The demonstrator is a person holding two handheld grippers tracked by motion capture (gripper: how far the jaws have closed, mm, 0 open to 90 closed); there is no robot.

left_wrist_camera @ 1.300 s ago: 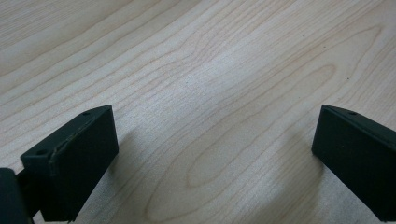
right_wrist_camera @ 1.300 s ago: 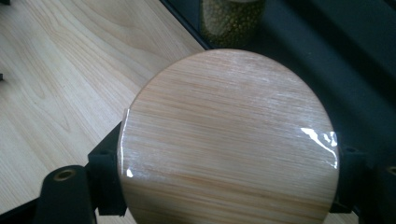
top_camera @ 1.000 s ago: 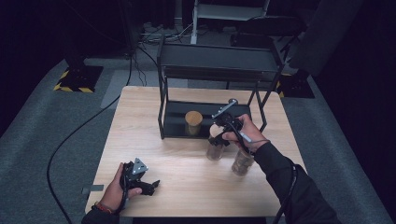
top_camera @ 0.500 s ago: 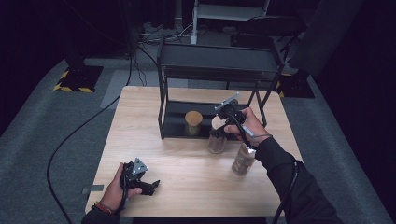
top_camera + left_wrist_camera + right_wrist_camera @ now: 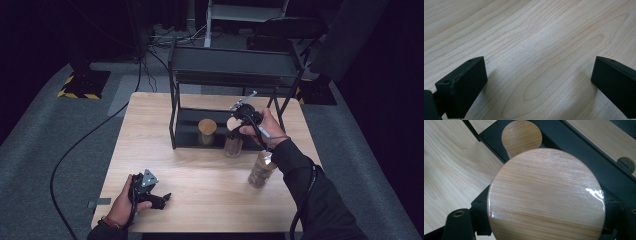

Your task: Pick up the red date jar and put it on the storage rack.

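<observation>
My right gripper [image 5: 236,126] is shut on the round wooden lid [image 5: 546,195] of a clear glass jar [image 5: 233,146], one black jaw on each side of it. It holds the jar at the front edge of the lower shelf of a black metal rack [image 5: 235,62]. A second wooden-lidded jar [image 5: 207,131] stands on that shelf just to the left, its lid [image 5: 521,136] beyond the held one. A third jar [image 5: 260,171] stands on the table under my right forearm. My left gripper [image 5: 161,199] rests open on the wooden table [image 5: 200,200] near the front left, with bare wood between its jaws [image 5: 539,85].
The rack has an upper shelf [image 5: 235,75] overhanging the lower one, with upright posts at its corners. A black cable [image 5: 75,150] runs across the grey floor left of the table. A dark chair [image 5: 285,30] and stands sit behind the table.
My right gripper has carried the jar a little away from the third jar and toward the rack's lower shelf. The left gripper has stayed still.
</observation>
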